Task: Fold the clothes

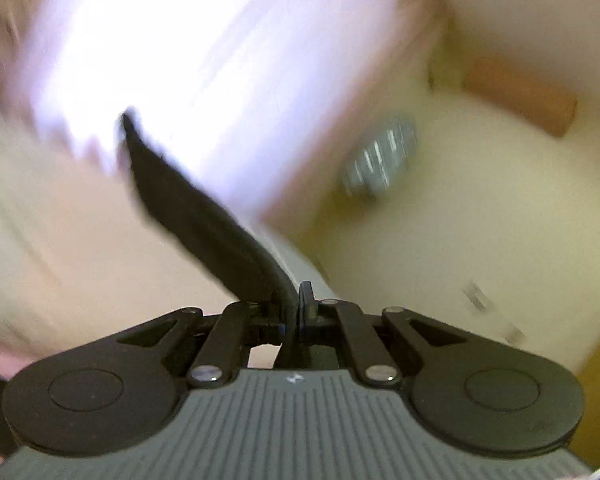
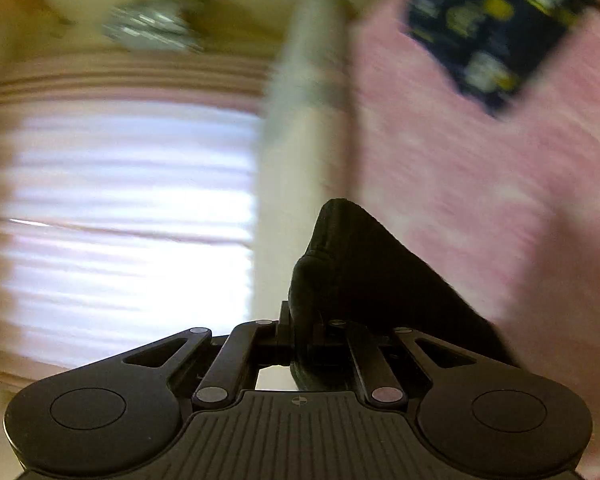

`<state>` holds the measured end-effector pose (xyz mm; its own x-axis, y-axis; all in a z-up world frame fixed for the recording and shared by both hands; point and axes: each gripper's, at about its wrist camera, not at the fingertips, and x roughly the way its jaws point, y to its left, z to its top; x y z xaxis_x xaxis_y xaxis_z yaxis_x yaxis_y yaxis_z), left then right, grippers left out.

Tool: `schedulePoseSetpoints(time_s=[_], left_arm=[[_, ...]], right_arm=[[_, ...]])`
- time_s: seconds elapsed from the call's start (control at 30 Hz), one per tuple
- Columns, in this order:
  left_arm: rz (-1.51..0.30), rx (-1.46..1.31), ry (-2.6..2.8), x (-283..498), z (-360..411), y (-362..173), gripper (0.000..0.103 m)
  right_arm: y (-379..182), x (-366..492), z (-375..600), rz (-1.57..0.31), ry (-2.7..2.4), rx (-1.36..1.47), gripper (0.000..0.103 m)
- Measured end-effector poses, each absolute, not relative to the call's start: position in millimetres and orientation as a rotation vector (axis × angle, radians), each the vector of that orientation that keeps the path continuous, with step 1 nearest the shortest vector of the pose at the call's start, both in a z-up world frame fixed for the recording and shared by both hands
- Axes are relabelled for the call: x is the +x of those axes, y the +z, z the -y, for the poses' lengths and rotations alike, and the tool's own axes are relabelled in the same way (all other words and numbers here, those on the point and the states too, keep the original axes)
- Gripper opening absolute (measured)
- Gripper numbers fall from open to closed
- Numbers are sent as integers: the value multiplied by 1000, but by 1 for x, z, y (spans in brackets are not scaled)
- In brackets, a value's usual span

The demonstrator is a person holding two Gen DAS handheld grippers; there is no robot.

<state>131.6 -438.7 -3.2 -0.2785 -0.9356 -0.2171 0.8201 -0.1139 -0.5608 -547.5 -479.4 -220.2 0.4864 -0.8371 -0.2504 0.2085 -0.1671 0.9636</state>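
Both views are smeared by motion. In the left wrist view my left gripper [image 1: 296, 312] is shut on a black garment [image 1: 188, 208], whose edge stretches up and to the left from the jaws. In the right wrist view my right gripper [image 2: 304, 332] is shut on the same kind of black cloth [image 2: 364, 268], which bunches over the jaws and drapes to the right. The gripper is lifted and points nearly level toward a bright window [image 2: 132, 220].
A bright curtained window [image 1: 204, 64] fills the upper left. A pink bedspread [image 2: 480, 200] with a dark patterned item [image 2: 492, 32] lies at right. A pale pillar [image 2: 304, 120], cream walls and a wooden shelf [image 1: 520, 96] are in view.
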Motion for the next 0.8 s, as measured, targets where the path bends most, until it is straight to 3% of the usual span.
schedulePoseSetpoints(time_s=[0.03,0.1,0.13,0.3,0.37,0.4,0.43,0.6,0.73,0.8], left_arm=[[-677,-230,-1655,151,405,-4,5],[-633,-242,-1518,189,335,-9,19],[-658,-245,-1427,202,302,-22,21],[-1013,-299,-742,235,135,-144,24],[-1172,-350,-509,237,81,-195,24],[-1245,-362,-443,236,64,-217,24],[-1299,-344,-415,235,57,-234,24],[-1376,-245,-508,244,69,-273,37],[-1400,-195,-578,226,111,-294,40],[-1406,-141,-616,218,138,-298,49]], right_arm=[[-208,-545,477,617,-1010,1416,3],[-189,-541,462,633,-998,1353,3],[-181,-542,450,611,-999,1332,3],[-207,-537,385,285,-1141,1530,4],[-233,-533,362,68,-1249,1694,37],[-242,-531,348,-9,-1337,1744,63],[-250,-529,336,-39,-1408,1768,69],[-274,-508,312,-78,-1472,1763,69],[-286,-493,306,-167,-1501,1659,69],[-297,-491,300,-208,-1516,1624,69]])
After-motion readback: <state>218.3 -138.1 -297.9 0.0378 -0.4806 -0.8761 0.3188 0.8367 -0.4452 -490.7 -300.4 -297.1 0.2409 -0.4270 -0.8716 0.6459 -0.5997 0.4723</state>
